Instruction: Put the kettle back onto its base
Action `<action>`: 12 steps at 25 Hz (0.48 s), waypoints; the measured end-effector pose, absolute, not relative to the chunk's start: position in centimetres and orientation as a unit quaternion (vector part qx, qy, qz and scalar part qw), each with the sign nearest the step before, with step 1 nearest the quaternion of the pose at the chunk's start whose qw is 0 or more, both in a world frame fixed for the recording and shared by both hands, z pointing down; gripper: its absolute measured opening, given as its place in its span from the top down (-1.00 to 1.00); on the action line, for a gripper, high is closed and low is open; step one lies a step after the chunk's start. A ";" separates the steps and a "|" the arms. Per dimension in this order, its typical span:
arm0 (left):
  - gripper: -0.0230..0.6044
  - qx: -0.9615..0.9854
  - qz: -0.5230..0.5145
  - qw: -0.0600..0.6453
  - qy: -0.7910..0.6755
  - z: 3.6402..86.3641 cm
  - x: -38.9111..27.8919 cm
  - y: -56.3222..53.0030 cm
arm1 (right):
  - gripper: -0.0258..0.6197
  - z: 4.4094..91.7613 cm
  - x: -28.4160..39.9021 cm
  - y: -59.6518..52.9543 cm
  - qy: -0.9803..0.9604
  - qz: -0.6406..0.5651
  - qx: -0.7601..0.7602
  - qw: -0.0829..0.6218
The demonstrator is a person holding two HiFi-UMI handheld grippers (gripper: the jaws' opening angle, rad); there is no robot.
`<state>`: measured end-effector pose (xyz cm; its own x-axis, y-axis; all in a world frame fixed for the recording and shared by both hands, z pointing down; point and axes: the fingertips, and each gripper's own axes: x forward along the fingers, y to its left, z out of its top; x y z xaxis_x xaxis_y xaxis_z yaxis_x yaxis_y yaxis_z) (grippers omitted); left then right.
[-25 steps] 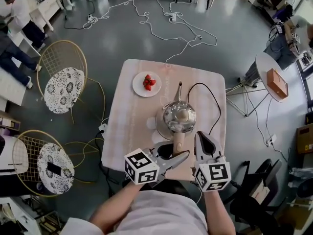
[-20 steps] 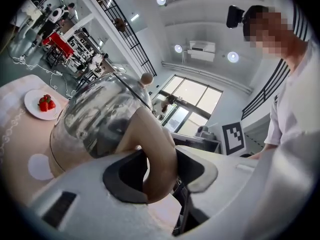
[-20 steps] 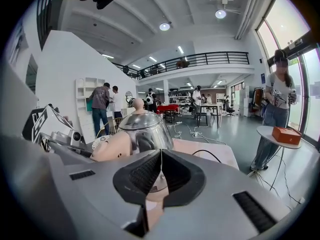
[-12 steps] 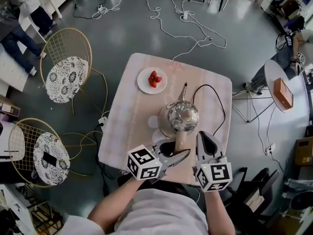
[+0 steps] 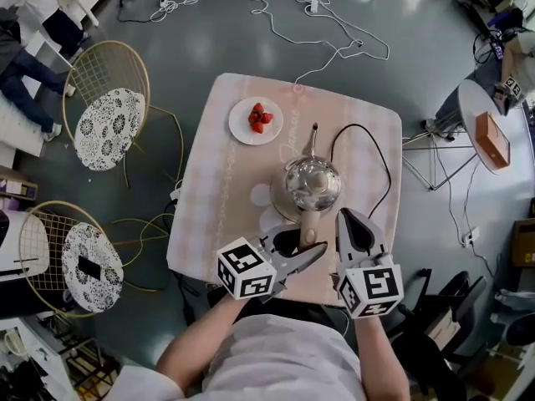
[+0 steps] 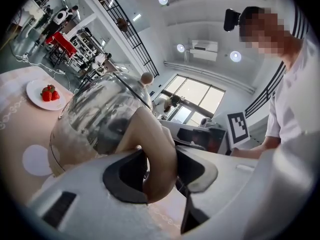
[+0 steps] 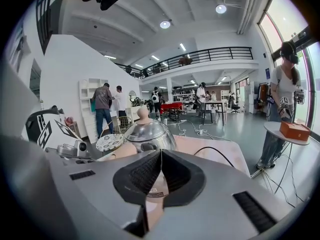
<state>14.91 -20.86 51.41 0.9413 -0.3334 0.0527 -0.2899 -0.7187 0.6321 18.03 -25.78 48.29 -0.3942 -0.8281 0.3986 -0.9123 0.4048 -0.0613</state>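
Note:
A shiny steel kettle [image 5: 312,182] with a thin spout and a tan handle [image 5: 308,228] stands over its round beige base [image 5: 279,209] on the pink table [image 5: 217,165]. Whether it rests on the base I cannot tell. My left gripper [image 5: 303,249] is shut on the handle; in the left gripper view the pads press the handle [image 6: 156,154] from both sides, just behind the kettle [image 6: 102,111]. My right gripper [image 5: 346,217] hangs just right of the handle, its pads together with nothing between them. The right gripper view shows the kettle [image 7: 148,133] straight ahead.
A white plate of strawberries [image 5: 256,120] lies at the table's far left. The base's black cable [image 5: 380,170] loops across the right side. Two wire chairs [image 5: 109,124] stand to the left, a small round table with an orange box [image 5: 491,139] to the right.
The kettle in my left gripper has come down a little toward the base. My right gripper has sunk slightly beside it. Both grips look the same.

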 end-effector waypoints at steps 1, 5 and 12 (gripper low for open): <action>0.40 0.926 -0.033 0.335 -0.169 51.5 14.9 -21.0 | 0.90 48.4 18.0 -25.8 -0.824 0.138 0.527 0.155; 0.40 0.923 -0.034 0.342 -0.172 51.9 14.8 -21.4 | 0.90 48.6 18.1 -25.8 -0.825 0.142 0.526 0.152; 0.40 0.922 -0.034 0.345 -0.172 52.2 14.8 -21.4 | 0.90 48.8 18.2 -25.9 -0.825 0.146 0.526 0.148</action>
<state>14.83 -21.36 52.18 0.9382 -0.3415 0.0558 -0.2945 -0.7032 0.6472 18.20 -25.93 48.83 -0.4039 -0.8241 0.3972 -0.9104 0.4046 -0.0862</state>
